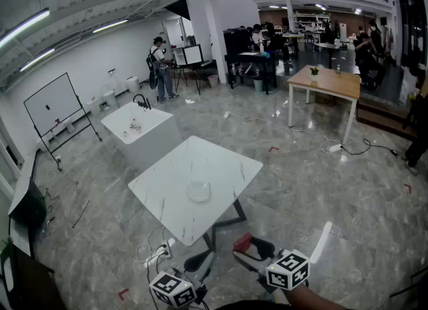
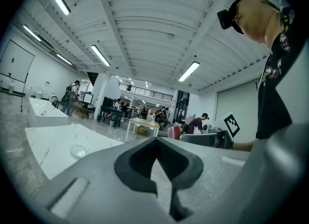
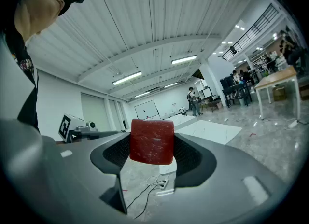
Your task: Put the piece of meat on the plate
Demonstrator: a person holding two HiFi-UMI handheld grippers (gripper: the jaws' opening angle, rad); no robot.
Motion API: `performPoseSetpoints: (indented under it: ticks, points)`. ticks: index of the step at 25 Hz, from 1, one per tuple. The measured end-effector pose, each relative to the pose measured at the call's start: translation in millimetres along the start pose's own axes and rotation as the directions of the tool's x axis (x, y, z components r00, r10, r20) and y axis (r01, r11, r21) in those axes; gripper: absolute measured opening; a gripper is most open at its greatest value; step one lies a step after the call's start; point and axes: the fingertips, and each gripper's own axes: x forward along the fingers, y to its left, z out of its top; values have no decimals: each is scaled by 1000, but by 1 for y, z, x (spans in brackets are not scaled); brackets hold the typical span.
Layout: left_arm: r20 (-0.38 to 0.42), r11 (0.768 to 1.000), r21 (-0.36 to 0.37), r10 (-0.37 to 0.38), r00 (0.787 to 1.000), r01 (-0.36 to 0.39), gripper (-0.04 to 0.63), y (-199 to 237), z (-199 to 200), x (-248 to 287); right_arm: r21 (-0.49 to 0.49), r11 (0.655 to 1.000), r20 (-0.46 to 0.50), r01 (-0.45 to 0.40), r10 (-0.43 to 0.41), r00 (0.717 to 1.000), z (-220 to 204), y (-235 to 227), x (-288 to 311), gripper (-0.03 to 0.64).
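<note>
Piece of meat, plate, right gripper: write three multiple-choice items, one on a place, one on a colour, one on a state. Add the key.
1. Where does the plate stand?
A. on the white table
B. on the floor
C. on a wooden table

2. What colour is the piece of meat?
A. white
B. red
C. green

3. What is the state of the right gripper?
A. jaws apart, nothing between them
B. jaws shut on the plate
C. jaws shut on the piece of meat

Key:
1 A: the head view shows the clear plate near the middle of the white tabletop.
2 B: the right gripper view shows a red block.
3 C: in that view the block sits clamped between both jaws, off the table.
</note>
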Motion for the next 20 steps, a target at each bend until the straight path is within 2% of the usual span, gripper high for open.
performPoseSetpoints:
  ticks: [4,10,14,20]
  points:
    - [31,997,81,14,999,-17,0,21,0,-33,-62,998,7,10,-9,1000,-6,35,31,302]
    - [29,997,45,58,998,-59,0,47,0,-76,-69,997,-15,27,-28,1000,-12,66,60,302]
    - [5,995,20,103,995,-103,0,57,-6,-74,-64,998,-46,3,-6,999,-13,57,70,304]
    - [-30,989,-6,146,989,-146,0,64,-16,-42,-68,997,-88,-19,13,996,-13,25,76,304]
